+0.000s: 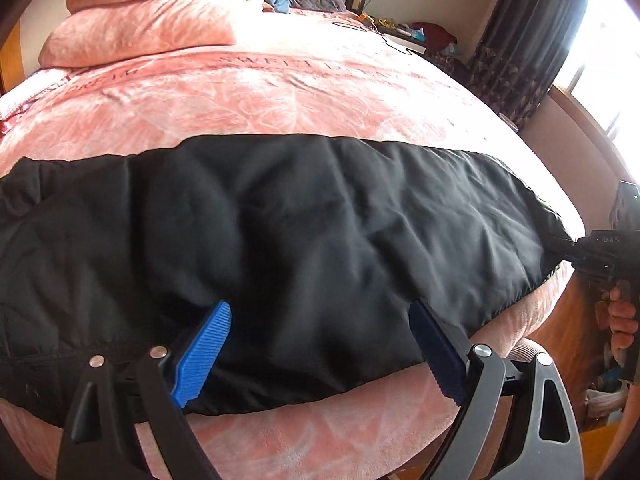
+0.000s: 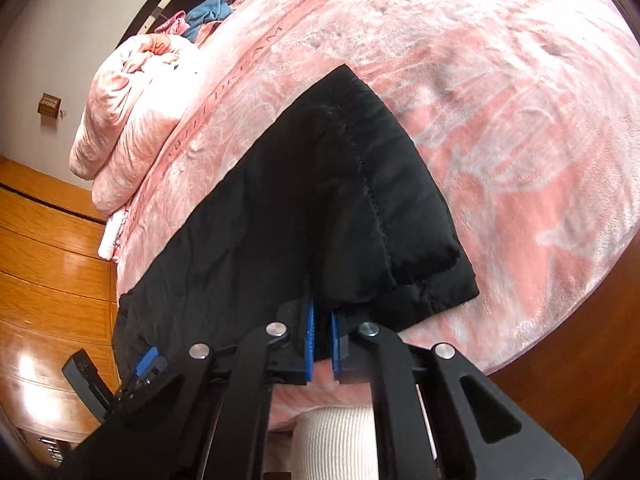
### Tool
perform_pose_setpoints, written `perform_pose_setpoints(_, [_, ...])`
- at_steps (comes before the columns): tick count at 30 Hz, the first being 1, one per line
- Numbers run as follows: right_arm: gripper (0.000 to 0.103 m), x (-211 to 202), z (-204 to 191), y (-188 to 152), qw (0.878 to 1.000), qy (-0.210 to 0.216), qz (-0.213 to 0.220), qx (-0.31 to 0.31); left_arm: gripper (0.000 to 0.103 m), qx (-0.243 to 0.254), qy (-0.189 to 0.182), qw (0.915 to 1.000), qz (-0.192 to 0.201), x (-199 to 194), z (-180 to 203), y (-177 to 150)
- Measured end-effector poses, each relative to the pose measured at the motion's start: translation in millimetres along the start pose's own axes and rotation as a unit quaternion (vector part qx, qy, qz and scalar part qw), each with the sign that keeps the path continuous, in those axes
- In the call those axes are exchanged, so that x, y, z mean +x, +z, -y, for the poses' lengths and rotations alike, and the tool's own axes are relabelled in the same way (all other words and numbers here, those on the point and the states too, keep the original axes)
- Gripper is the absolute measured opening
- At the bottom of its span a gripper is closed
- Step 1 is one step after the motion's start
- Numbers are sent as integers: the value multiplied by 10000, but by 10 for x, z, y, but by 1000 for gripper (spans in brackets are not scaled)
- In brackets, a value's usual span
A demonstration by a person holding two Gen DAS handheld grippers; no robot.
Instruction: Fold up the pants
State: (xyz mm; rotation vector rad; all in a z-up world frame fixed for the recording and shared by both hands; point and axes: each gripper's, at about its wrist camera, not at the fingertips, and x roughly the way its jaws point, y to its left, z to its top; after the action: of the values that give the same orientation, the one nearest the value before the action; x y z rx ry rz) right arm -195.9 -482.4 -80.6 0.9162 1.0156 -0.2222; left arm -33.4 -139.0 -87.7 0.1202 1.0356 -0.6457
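From my left wrist view, the black padded fabric pants [image 1: 280, 220] run off the left edge, so I cannot see where that end stops. The right tool [image 1: 560, 246] shows only at the far right, its tips sunk in the black cloth and its body cut by the frame; the hand [image 1: 622, 314] behind it is half out of view. The clutter on the dark bedside shelf [image 1: 400, 34] is too small to name. In my right wrist view, the pants' near edge hides the tips of the blue ribbed pads [image 2: 310, 332]. The left tool [image 2: 146, 364] peeks in low left, mostly blocked.
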Motion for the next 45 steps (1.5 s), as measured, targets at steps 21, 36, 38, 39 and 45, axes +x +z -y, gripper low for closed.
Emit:
perform_pose_setpoints(21, [44, -450, -718, -35, 9551, -2101, 1555, -1398, 93, -134, -248, 9994, 218, -85, -68, 30])
perform_pose_setpoints(36, [43, 668, -1182, -209, 9561, -1836, 280, -2266, 94, 171, -378, 9991, -31, 91, 20, 9])
perform_pose_setpoints(38, [51, 618, -1290, -200, 9593, -1595, 405, -2294, 94, 188, -350, 9991, 124, 29, 44, 51])
perform_pose_setpoints(39, [54, 645, -1345, -200, 9589, -1539, 421, -2347, 94, 217, -313, 9991, 173, 26, 64, 68])
perform_pose_setpoints(45, [55, 1057, -1358, -260, 9526, -1786, -115, -2460, 95, 452, -185, 9988, -101, 279, 107, -19])
